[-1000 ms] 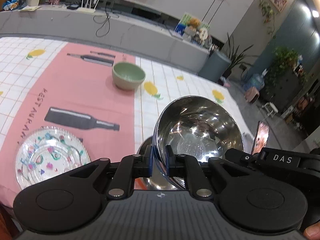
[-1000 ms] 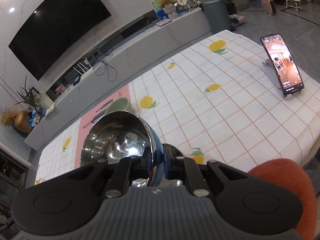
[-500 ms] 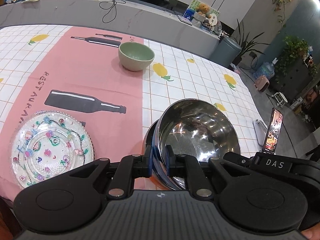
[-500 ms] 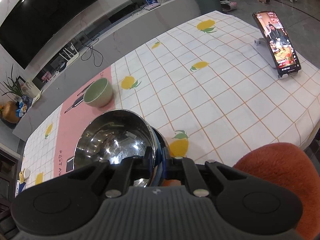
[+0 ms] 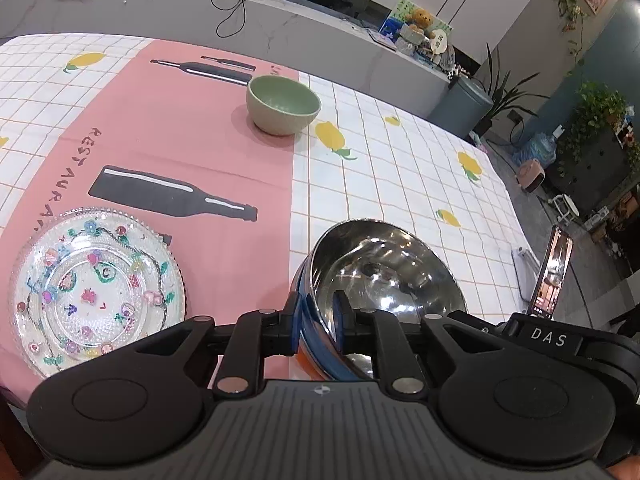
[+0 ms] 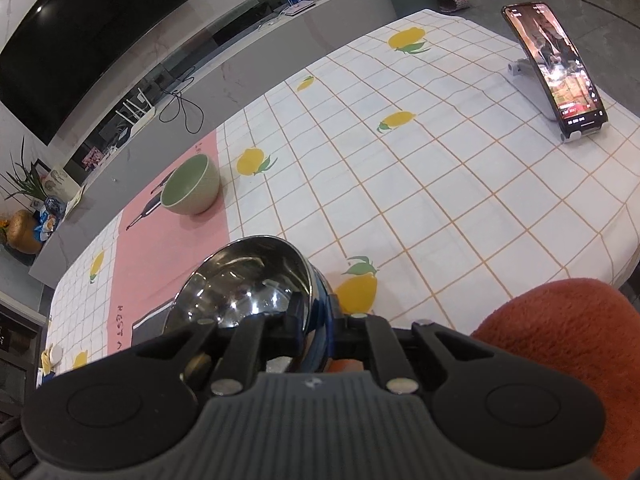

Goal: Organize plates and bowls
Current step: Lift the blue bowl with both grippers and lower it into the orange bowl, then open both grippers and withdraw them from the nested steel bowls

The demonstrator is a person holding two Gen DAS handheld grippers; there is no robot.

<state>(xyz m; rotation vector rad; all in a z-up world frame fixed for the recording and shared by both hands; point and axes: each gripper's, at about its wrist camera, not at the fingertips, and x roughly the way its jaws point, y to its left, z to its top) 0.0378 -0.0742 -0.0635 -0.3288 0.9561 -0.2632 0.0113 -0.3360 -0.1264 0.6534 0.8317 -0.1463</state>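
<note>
A shiny steel bowl (image 5: pixel 386 268) with a blue outer wall is held at its rim by both grippers. My left gripper (image 5: pixel 317 326) is shut on its near left rim. My right gripper (image 6: pixel 317 322) is shut on its right rim, and the bowl (image 6: pixel 244 280) shows left of the jaws. The bowl sits low over the table's near edge; something orange shows under it. A green bowl (image 5: pixel 283 104) stands upright on the pink runner, farther back; it also shows in the right wrist view (image 6: pixel 191 186). A clear floral glass plate (image 5: pixel 96 288) lies at near left.
A phone on a white stand (image 6: pixel 554 76) is at the table's right side; it also shows in the left wrist view (image 5: pixel 550 276). An orange-red cushioned seat (image 6: pixel 560 344) is at the near right edge. A grey counter (image 5: pixel 200 20) runs behind the table.
Both grippers have lowered the steel bowl toward the table near the front edge, and the views tilted downward. The green bowl and glass plate have not moved.
</note>
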